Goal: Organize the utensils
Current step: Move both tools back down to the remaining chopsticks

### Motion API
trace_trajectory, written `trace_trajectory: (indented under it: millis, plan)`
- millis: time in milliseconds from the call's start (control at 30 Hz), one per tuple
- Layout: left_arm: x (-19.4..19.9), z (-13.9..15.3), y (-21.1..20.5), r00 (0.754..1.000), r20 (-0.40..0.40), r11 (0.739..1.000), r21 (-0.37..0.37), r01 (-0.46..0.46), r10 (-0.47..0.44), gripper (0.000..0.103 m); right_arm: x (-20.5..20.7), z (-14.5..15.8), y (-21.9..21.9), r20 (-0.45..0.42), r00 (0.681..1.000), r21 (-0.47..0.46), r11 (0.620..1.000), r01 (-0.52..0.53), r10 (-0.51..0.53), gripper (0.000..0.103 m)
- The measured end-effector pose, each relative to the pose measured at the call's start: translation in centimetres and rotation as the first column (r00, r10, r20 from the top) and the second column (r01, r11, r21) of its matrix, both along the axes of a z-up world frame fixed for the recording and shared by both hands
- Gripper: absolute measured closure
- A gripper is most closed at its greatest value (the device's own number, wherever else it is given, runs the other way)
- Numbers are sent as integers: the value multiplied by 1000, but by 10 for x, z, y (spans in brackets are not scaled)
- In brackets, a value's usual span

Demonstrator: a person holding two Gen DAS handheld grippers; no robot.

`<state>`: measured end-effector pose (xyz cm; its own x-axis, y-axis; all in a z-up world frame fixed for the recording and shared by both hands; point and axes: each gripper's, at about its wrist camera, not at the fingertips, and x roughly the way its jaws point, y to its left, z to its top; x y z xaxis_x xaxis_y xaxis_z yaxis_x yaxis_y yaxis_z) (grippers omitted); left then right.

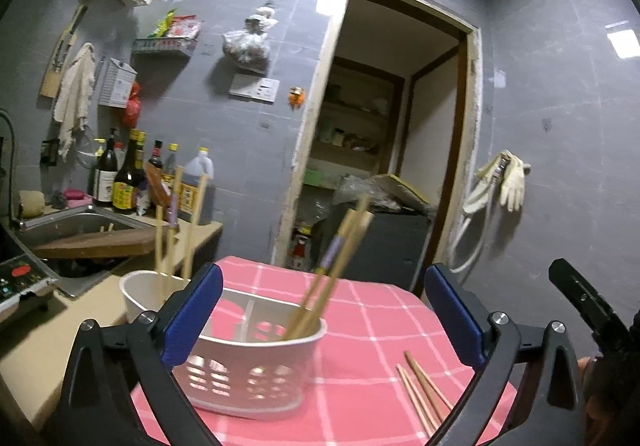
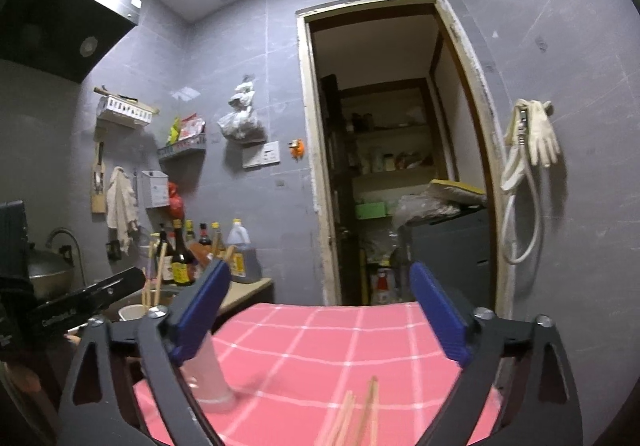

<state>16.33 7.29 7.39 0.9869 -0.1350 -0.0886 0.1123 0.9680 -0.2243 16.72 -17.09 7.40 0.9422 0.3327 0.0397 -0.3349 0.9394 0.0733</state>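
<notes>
left gripper: spread wide, nothing between its blue pads, held low over the pink cloth with the holder straight ahead.
right gripper: spread wide too, holding nothing, low over the cloth; its black body shows at the right edge of the left view.
holder: white, slotted, oblong, split by a wall into two compartments; stands upright on the cloth, partly behind the left gripper's left pad.
chopsticks in holder, right compartment: a small bunch leaning up and to the right, one with a purple band.
chopsticks in holder, left compartment: several, nearly upright, one with a purple band.
loose chopsticks: a few lying flat on the cloth, right of the holder and apart from it, near the left gripper's right pad; in the right view they lie blurred at the bottom edge, between the jaws.
cloth: pink with a white check, covering the counter.
sink: left of the cloth, a wooden board lying across it.
bottles: a row of dark sauce bottles behind the sink against the grey wall.
doorway: open, straight ahead, shelves inside.
gloves: pale, hanging on the wall right of the doorway.
</notes>
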Motion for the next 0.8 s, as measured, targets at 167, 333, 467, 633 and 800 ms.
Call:
trace_trajectory:
  millis: [167, 333, 467, 633, 800]
  plan:
    - [4, -8, -24, 998, -31, 999, 25, 46, -45, 2, -3, -6, -20, -22, 999, -36, 999, 36, -37, 0]
    - [10, -21, -46, 995, -74, 997, 35, 76, -73, 2, -1, -15, -32, -43, 997, -60, 996, 59, -61, 0]
    - [19, -37, -59, 987, -132, 995, 27, 98, -93, 2, 4, -25, -40, -71, 995, -77, 995, 66, -71, 0]
    - [35, -59, -77, 960, -248, 987, 60, 148, -129, 2, 16, -37, -47, -138, 987, -114, 991, 69, -85, 0]
    - [46, -72, -93, 934, -320, 973, 112, 202, -157, 2, 33, -49, -53, -234, 968, -144, 988, 58, -91, 0]
